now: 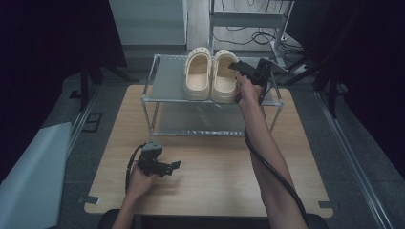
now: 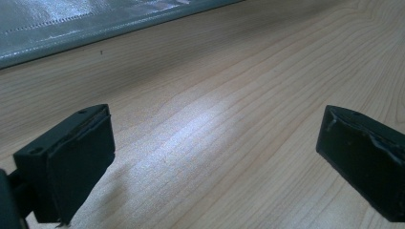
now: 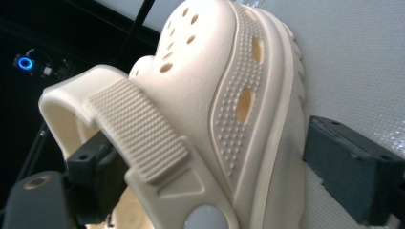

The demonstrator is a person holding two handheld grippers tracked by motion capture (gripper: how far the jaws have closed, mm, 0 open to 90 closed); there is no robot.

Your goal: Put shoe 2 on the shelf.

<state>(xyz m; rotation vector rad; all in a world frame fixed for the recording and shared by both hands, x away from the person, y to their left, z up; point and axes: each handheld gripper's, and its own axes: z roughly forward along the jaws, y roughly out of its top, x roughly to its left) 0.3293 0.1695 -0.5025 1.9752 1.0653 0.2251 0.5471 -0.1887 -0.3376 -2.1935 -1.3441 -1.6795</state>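
Observation:
Two cream clogs stand side by side, toes away from me, on the top shelf of a metal rack (image 1: 165,78): the left clog (image 1: 197,74) and the right clog (image 1: 223,76). My right gripper (image 1: 242,70) is at the right clog's outer side. In the right gripper view that clog (image 3: 200,81) sits between the jaws of my right gripper (image 3: 215,167), one inside by the heel strap and one outside the sole. The pads do not visibly squeeze it. My left gripper (image 1: 174,165) rests low on the wooden table (image 1: 215,167), open and empty (image 2: 210,162).
The rack's lower shelf (image 1: 200,121) sits just above the table, and its edge (image 2: 71,24) lies ahead of the left gripper. A pale sheet (image 1: 28,176) is off the table's left side. Cables (image 1: 248,36) lie on the floor behind, and dark curtains flank both sides.

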